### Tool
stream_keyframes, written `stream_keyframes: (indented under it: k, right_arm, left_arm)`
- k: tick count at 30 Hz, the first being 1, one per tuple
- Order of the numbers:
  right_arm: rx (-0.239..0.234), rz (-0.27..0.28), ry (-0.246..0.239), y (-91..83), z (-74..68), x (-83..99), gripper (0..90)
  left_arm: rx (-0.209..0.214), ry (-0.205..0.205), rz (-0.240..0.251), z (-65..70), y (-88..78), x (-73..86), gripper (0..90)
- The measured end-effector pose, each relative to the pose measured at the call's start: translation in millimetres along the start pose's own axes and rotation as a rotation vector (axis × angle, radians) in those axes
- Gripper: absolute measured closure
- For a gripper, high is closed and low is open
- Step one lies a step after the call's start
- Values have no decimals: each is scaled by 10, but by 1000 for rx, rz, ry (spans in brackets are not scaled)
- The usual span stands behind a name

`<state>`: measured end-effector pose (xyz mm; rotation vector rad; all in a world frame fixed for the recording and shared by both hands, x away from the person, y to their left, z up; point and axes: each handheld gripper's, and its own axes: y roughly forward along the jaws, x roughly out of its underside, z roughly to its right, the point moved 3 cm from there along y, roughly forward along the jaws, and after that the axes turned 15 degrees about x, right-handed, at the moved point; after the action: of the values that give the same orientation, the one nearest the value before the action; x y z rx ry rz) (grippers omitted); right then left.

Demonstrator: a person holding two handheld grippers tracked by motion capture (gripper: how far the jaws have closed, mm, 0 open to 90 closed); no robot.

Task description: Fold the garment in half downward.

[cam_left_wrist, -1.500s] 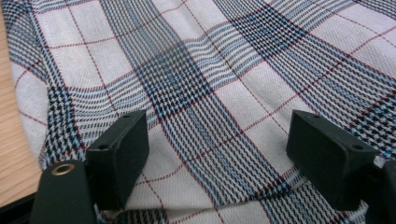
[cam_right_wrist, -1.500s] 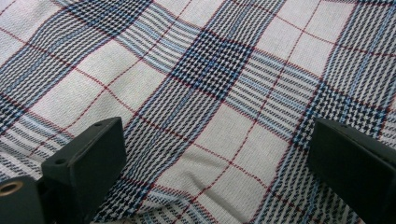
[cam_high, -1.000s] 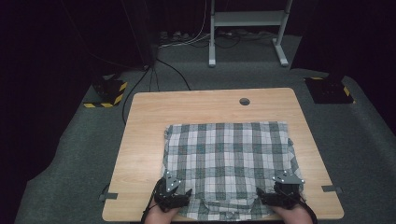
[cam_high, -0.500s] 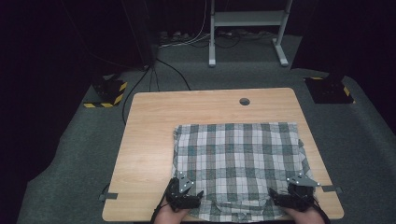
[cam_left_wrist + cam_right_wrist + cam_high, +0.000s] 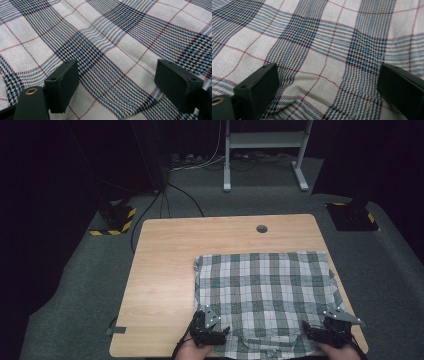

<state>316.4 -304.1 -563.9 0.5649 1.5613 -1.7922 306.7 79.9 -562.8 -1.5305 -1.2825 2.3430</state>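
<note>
high view: even overhead light falls on the wooden table (image 5: 165,285), while the floor and background drop off to near black; image soft, low detail. both gripper views are bright and flat-lit, the checked cloth (image 5: 120,37) sharp, near jaws slightly blurred, weave shows moiré.

From my screen the checked cloth (image 5: 265,292) reads as a woven fabric, matt, with a fine houndstooth weave in black, blue and white crossed by thin red lines; it lies soft and slightly rippled. The table (image 5: 165,275) looks like light wood-grain laminate, smooth with a faint sheen. My left gripper (image 5: 116,82) has jaw pads of matt black plastic, with a brass-coloured metal insert at the near left. My right gripper (image 5: 328,87) has the same dull black finish. The floor (image 5: 75,285) looks like rough grey carpet.
</note>
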Motion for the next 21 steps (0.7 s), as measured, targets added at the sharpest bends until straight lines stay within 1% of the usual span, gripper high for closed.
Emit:
stream_keyframes:
  k: [1, 3, 9, 14, 20, 21]
  right_arm:
    - [0, 0, 0, 0, 0, 0, 35]
    - [6, 3, 7, 12, 45, 4, 34]
    - [18, 5, 20, 67, 105, -29, 30]
    - [28, 2, 28, 123, 149, -73, 29]
    - [33, 2, 33, 137, 163, -82, 29]
    - [36, 4, 29, 133, 163, -82, 30]
  left_arm:
    - [2, 5, -2, 9, 7, -5, 197]
    - [8, 13, -2, 26, 29, -21, 197]
    - [22, 25, -3, 23, 82, -70, 197]
    - [25, 27, -3, 12, 120, -106, 198]
    - [27, 27, 1, 3, 148, -131, 197]
    - [34, 34, 2, -1, 145, -128, 195]
